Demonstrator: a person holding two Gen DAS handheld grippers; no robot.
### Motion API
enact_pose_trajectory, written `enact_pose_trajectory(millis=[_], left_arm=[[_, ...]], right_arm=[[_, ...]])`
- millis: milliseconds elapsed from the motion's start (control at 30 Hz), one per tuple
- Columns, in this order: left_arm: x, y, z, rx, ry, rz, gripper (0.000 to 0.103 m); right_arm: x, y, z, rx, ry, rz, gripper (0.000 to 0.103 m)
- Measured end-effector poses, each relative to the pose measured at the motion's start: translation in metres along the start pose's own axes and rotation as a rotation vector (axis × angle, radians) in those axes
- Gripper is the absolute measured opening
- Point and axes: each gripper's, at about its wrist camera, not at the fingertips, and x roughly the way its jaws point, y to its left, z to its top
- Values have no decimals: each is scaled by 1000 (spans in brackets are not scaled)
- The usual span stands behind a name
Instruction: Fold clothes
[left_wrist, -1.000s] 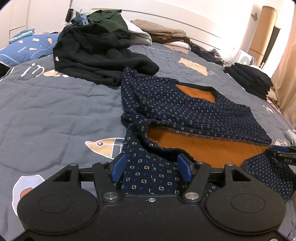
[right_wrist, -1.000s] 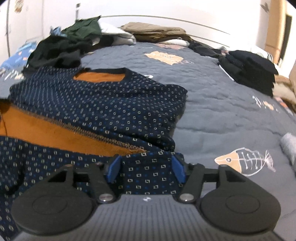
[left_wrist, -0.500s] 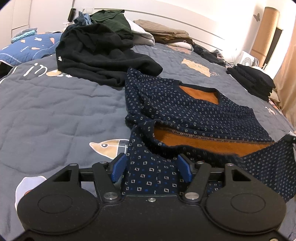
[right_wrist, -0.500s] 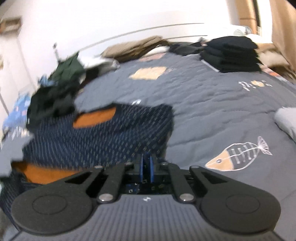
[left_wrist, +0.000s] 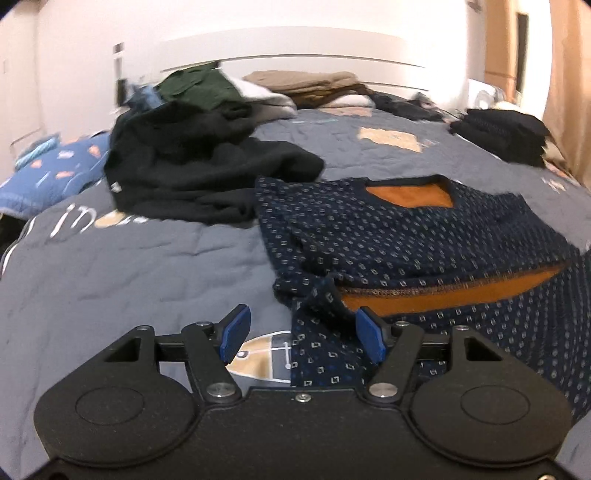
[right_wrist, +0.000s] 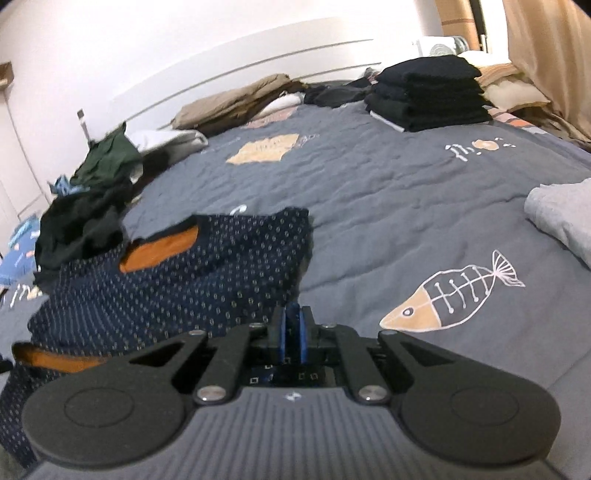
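Sweater (left_wrist: 388, 236), navy with small square dots and orange lining, spread on grey quilted bed cover (left_wrist: 147, 266) near the front edge, hem parted to expose a strip of lining. Left gripper (left_wrist: 301, 338): blue pads (left_wrist: 234, 334) standing well apart, one corner of hem lying between them, not pinched. Right gripper (right_wrist: 291, 332): pads (right_wrist: 282, 334) pressed nearly together, dotted fabric of the other hem corner visible just behind them and clamped; that corner raised off the cover. No boxes, baskets or drawers in either view; clothing kept only in piles on the bed. Loose black garment heap (left_wrist: 199, 166) just beyond the sweater's far left corner, green garment (left_wrist: 195, 86) behind it. Folded black stack (right_wrist: 428, 96) at far right, well apart. Tan pile (left_wrist: 314, 83) along headboard. Grey cloth (right_wrist: 561, 218) cut off by right edge. Near hem hidden under both gripper bodies; far items blurred, kinds not distinguishable.
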Motion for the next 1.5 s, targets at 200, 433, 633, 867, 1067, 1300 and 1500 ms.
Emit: enact_pose_trajectory(millis=[200,433,633,867,1067,1300,1500], left_arm=[[12,-38,-10,327,-36,31,62],[30,-46,-17,386,-35,53,19],[20,-10,0,132,-76,-11,6],[-10,32,24,-134,-201,-53,5],[20,22,13,-114,-72,-30,5],[29,31,2,-132,4,-8,22],[21,41,4,-155,-15,-35,50]], right_arm=[[2,0,-1,0,9,2,7],[2,2,-2,-2,5,1,7],[-2,4,2,4,-31,13,7],[-20,4,12,43,-140,33,7],[4,4,2,19,-62,-20,7],[24,8,-6,-23,8,-40,12],[9,15,3,-74,0,-16,44]])
